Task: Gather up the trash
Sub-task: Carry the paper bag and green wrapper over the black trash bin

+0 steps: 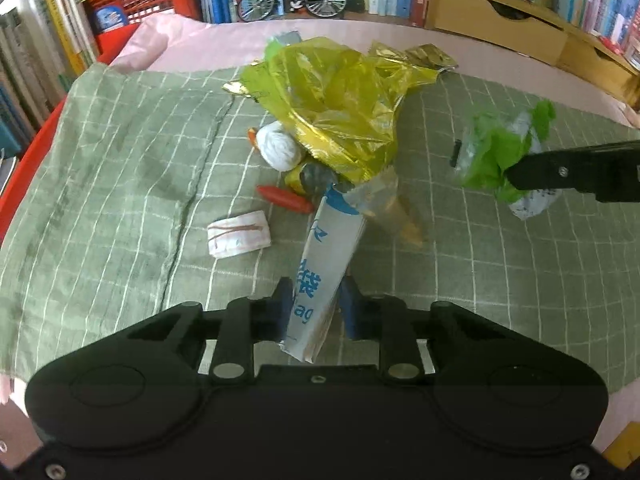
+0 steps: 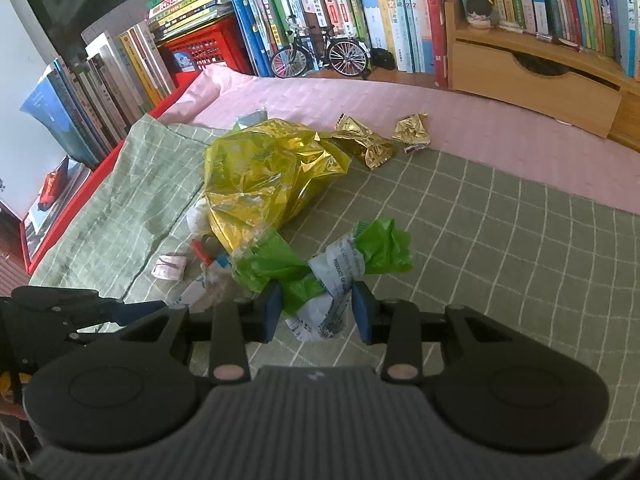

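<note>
Right wrist view: right tongs (image 2: 316, 312), angled down, pinch green wrapper (image 2: 320, 276).

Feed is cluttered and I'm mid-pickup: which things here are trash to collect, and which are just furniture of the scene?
Job:
- green wrapper, in right gripper
- white paper bag, in left gripper
- yellow plastic bag
- gold wrappers
- small white packet
- red piece

Lying about:
- model bicycle
- books
- red crate
- wooden drawer box
</note>
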`<state>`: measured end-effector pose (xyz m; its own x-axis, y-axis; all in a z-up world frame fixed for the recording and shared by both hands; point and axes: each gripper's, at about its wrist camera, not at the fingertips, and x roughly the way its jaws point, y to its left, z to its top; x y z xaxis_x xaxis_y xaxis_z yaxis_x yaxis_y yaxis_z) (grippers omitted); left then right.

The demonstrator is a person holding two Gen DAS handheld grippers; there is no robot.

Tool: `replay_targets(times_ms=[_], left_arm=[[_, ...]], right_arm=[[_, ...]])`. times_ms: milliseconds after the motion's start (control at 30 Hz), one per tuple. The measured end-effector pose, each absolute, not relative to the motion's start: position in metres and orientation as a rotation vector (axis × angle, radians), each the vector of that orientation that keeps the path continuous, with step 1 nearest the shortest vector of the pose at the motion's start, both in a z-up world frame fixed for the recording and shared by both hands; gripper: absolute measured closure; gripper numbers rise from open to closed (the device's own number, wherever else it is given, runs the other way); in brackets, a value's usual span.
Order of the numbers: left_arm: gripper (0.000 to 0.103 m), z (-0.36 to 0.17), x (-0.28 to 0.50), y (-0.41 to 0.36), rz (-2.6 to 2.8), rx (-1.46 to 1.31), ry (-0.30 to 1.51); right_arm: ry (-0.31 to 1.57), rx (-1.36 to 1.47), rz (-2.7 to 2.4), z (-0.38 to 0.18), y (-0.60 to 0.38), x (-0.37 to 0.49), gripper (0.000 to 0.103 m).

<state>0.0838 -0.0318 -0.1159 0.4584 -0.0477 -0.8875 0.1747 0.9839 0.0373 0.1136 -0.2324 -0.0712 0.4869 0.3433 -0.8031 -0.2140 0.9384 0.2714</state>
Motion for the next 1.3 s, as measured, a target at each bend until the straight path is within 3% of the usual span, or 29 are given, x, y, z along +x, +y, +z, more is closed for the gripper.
replay_targets(times_ms=[367, 433, 500, 600, 667, 733, 767, 800, 1233, 1267, 1300], left_arm=[[0.088, -0.095, 0.051, -0.026, -0.096, 0.093, 1.066], [0.090, -0.090, 0.045, -0.024, -0.095, 0.091, 1.056], [0.101, -0.087, 0.038, -0.023, -0.095, 0.080, 1.054], [0.100, -0.087, 0.029, -0.019, -0.095, 0.059, 1.059], [0.093, -0.091, 0.022, -0.017, -0.098, 0.063, 1.053], [0.078, -0.093, 0.012, -0.016, -0.073, 0.076, 1.008], [0.053, -0.095, 0.009, -0.016, -0.060, 0.081, 0.990], [0.036, -0.097, 0.006, -0.016, -0.049, 0.084, 0.982], [0.026, -0.132, 0.020, -0.028, -0.110, 0.017, 1.056], [0.031, -0.135, 0.022, -0.031, -0.116, 0.026, 1.069], [0.046, -0.139, 0.024, -0.033, -0.117, 0.034, 1.094]], right_arm=[[0.987, 0.151, 0.324, -0.054, -0.230, 0.085, 0.061], [0.984, 0.154, 0.323, -0.051, -0.228, 0.078, 0.061], [0.982, 0.156, 0.323, -0.049, -0.226, 0.070, 0.061], [0.982, 0.155, 0.322, -0.046, -0.221, 0.059, 0.061], [0.984, 0.150, 0.323, -0.044, -0.218, 0.051, 0.061], [0.986, 0.140, 0.323, -0.043, -0.214, 0.042, 0.061], [0.987, 0.135, 0.324, -0.043, -0.212, 0.039, 0.061], [0.988, 0.131, 0.325, -0.043, -0.211, 0.035, 0.061], [1.015, 0.127, 0.277, -0.049, -0.223, 0.005, 0.061], [1.016, 0.131, 0.272, -0.049, -0.225, 0.004, 0.061], [1.016, 0.133, 0.269, -0.049, -0.226, 0.003, 0.061]])
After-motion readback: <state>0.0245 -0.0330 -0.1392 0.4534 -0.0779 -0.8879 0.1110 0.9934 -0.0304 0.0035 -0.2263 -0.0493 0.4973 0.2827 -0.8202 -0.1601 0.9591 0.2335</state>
